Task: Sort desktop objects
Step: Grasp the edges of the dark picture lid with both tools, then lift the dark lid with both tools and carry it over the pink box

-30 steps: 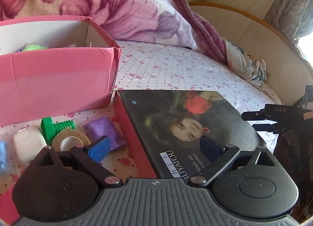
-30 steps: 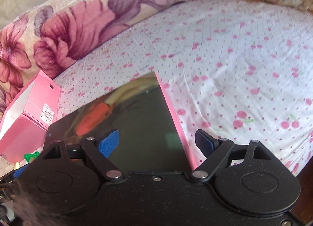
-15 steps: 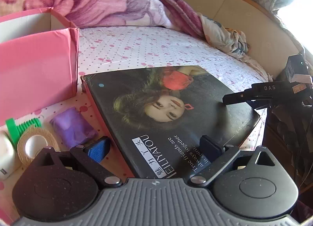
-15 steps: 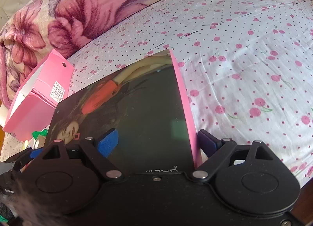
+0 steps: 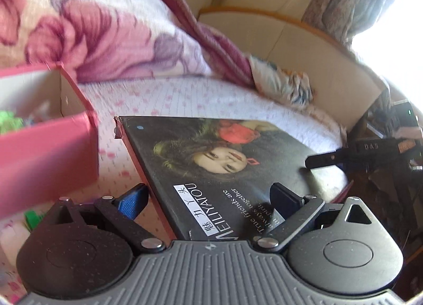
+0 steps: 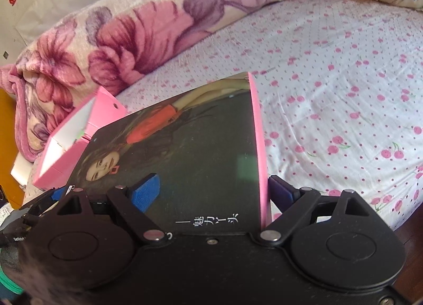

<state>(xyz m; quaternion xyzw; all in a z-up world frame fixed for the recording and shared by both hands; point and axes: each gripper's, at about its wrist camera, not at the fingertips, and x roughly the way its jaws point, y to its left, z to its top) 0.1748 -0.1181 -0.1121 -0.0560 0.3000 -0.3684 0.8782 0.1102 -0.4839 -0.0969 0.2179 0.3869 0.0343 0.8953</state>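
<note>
A flat black box lid with a woman's portrait and pink sides (image 5: 224,157) is held off the bed, tilted. My left gripper (image 5: 208,196) straddles its near left edge, one pad above the cover and one below the pink side. My right gripper (image 6: 214,188) straddles its opposite edge the same way. The lid also shows in the right wrist view (image 6: 190,151). Both grippers grip the lid by its rim. The right gripper's finger (image 5: 333,158) shows at the lid's far right corner in the left wrist view.
An open pink box (image 5: 47,151) with green items inside stands left of the lid; it also shows in the right wrist view (image 6: 79,133). A green bolt (image 5: 33,217) lies by it. A floral blanket (image 6: 127,41) lies behind, on the cherry-print sheet (image 6: 343,93).
The lid has risen off the bed and tilted, carried by both grippers. The small items at the left have slid out of the left wrist view.
</note>
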